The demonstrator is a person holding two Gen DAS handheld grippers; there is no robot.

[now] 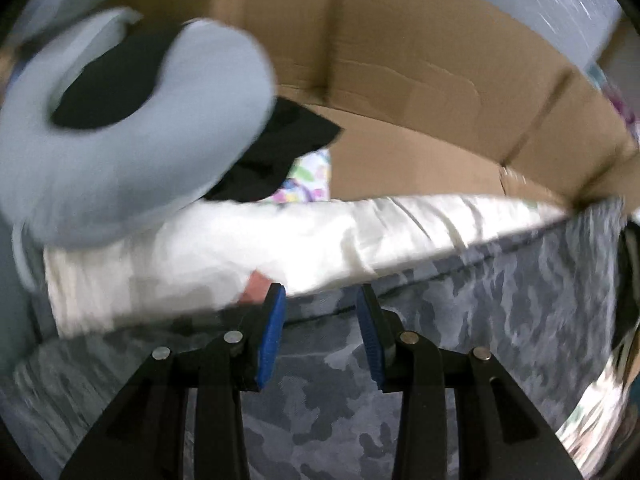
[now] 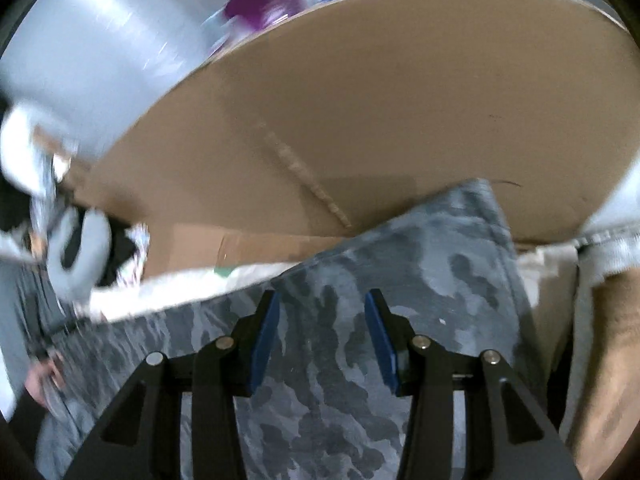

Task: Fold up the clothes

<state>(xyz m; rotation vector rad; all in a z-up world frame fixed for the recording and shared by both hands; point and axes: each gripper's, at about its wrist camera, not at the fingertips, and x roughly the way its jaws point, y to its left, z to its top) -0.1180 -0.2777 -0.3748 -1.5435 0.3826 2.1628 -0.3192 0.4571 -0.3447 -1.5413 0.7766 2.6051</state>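
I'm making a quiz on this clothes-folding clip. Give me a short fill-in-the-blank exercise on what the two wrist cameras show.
1. The garment under both grippers has a grey ____ pattern.
2. The big box behind the clothes is made of ____.
3. The left gripper has its jaws ____.
4. The pads on the right gripper are coloured ____.

Missing words: camouflage; cardboard; open; blue
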